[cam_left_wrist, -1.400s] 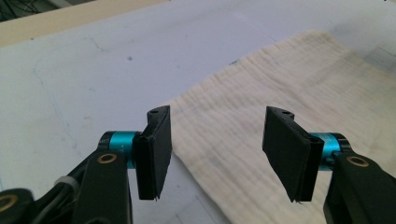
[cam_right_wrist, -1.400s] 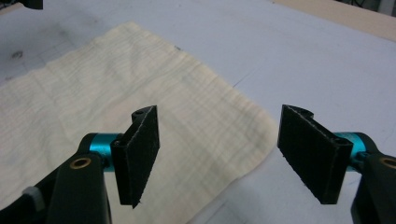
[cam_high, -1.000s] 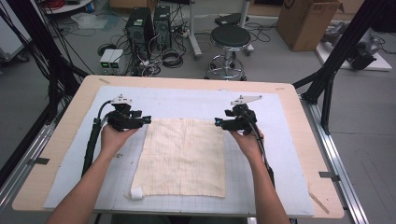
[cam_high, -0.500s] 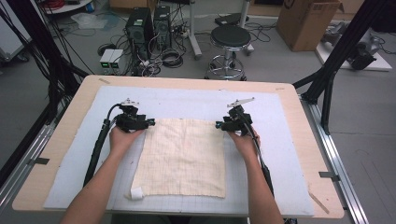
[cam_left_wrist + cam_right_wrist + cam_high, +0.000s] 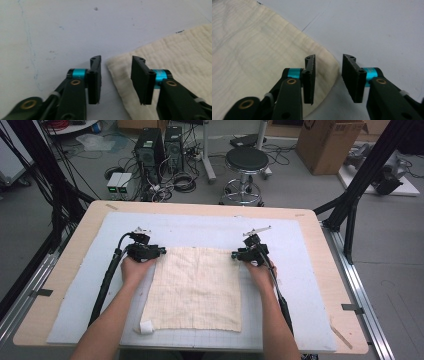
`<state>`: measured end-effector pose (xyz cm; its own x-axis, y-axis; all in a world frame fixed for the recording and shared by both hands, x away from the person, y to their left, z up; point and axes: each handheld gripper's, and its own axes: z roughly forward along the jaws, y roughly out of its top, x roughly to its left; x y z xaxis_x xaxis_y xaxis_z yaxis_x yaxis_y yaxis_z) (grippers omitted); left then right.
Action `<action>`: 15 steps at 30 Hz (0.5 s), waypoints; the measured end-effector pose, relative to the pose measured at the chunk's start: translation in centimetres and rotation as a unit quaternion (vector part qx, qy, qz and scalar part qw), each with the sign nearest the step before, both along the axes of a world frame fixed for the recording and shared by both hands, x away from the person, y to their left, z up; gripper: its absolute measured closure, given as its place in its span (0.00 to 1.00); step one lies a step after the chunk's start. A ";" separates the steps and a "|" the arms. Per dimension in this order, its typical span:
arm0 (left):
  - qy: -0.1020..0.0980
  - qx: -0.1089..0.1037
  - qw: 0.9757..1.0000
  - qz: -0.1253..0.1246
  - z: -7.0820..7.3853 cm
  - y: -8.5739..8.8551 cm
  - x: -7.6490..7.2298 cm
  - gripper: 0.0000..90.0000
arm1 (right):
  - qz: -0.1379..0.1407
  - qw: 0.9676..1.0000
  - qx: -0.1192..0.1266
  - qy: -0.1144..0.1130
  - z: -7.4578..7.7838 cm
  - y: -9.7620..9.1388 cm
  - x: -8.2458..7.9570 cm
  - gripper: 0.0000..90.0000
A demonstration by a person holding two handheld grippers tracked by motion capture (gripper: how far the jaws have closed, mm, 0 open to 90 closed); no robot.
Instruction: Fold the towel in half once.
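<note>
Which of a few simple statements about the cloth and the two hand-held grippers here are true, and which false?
1. The cream cloth lies spread flat on the table. True.
2. Each hand-held gripper is at a far corner of the cloth. True: left hand-held gripper, right hand-held gripper.
3. The jaws of both are clamped tight on the cloth. False: a gap shows between the jaws, which have just been closing.
4. The cloth is folded in half. False: it lies as one open sheet.
5. A stool stands beyond the table. True.
</note>
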<state>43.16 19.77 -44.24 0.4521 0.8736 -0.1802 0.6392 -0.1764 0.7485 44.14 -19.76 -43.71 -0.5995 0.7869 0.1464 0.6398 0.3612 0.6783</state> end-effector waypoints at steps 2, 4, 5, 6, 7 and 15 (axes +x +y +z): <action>-0.003 0.004 1.000 0.001 0.0 -0.1 0.0 0.75 | 0.002 1.000 0.001 0.002 0.0 0.1 0.0 0.81; 0.000 0.001 1.000 -0.004 0.0 -0.1 0.0 0.82 | 0.005 1.000 0.001 0.006 0.0 0.1 0.0 0.87; 0.001 0.001 1.000 -0.002 0.0 -0.2 -0.1 0.84 | 0.008 1.000 0.006 0.006 0.0 0.0 0.0 0.89; 0.001 0.003 1.000 -0.004 0.0 -0.2 -0.1 0.85 | 0.008 1.000 0.008 0.011 0.0 0.0 0.0 0.91; 0.001 0.001 1.000 -0.005 0.0 -0.2 -0.1 0.85 | 0.009 1.000 0.008 0.014 0.1 -0.1 0.0 0.92; -0.010 -0.028 1.000 -0.001 0.8 0.3 -0.1 0.94 | 0.008 1.000 0.025 -0.002 1.3 -0.6 -0.3 0.94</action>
<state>43.02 20.08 -43.45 0.4579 0.8616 -0.2188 0.6236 -0.1360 0.7698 43.87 -20.34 -42.40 -0.6130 0.7686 0.1830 0.6313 0.3373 0.6983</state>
